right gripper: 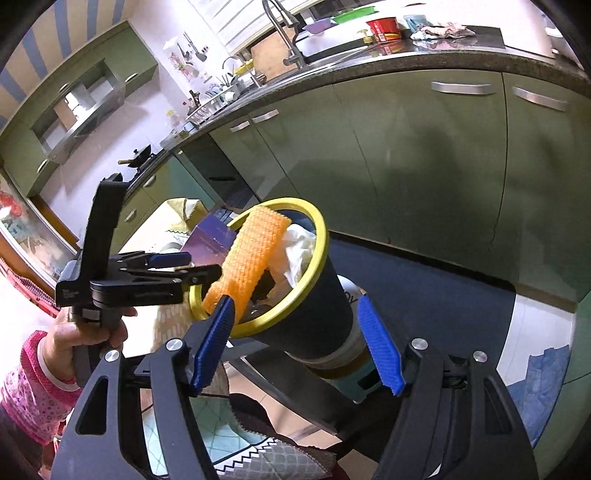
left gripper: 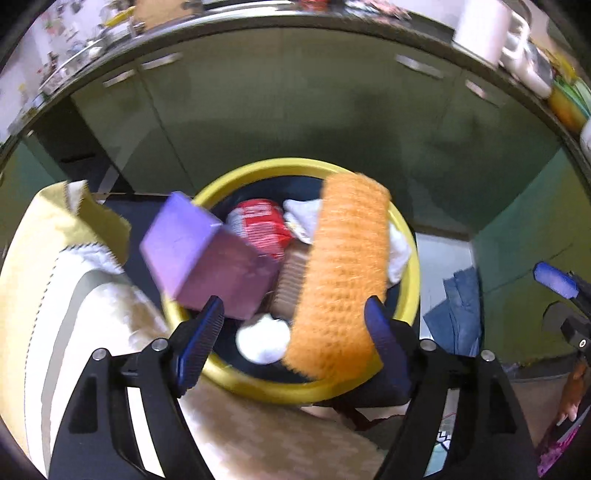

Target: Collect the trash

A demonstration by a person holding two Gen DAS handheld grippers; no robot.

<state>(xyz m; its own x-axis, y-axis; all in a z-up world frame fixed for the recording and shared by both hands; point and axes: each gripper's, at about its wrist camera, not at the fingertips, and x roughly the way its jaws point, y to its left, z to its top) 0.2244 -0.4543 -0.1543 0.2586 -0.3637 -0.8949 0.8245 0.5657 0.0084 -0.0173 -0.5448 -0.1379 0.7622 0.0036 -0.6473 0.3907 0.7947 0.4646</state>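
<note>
A dark bin with a yellow rim (left gripper: 408, 284) (right gripper: 320, 243) stands on the floor by the cabinets. It holds a red wrapper (left gripper: 262, 225), white tissues (left gripper: 264, 338) (right gripper: 301, 249) and a purple box (left gripper: 207, 254) (right gripper: 212, 234) leaning over its left rim. An orange foam net (left gripper: 343, 277) (right gripper: 247, 258) lies across the bin's mouth, blurred in the left wrist view. My left gripper (left gripper: 295, 336) (right gripper: 192, 267) is open just above the bin, the net between its fingers but not clamped. My right gripper (right gripper: 299, 345) is open and empty, close to the bin's side; one fingertip (left gripper: 556, 282) shows at the right.
Green cabinets (right gripper: 424, 166) and a dark countertop (right gripper: 443, 55) with a red cup (right gripper: 384, 29) and a rag (right gripper: 443, 31) run behind the bin. A cloth-covered surface (left gripper: 92, 295) lies left of the bin. A blue cloth (left gripper: 458, 310) (right gripper: 543, 384) lies on the floor at the right.
</note>
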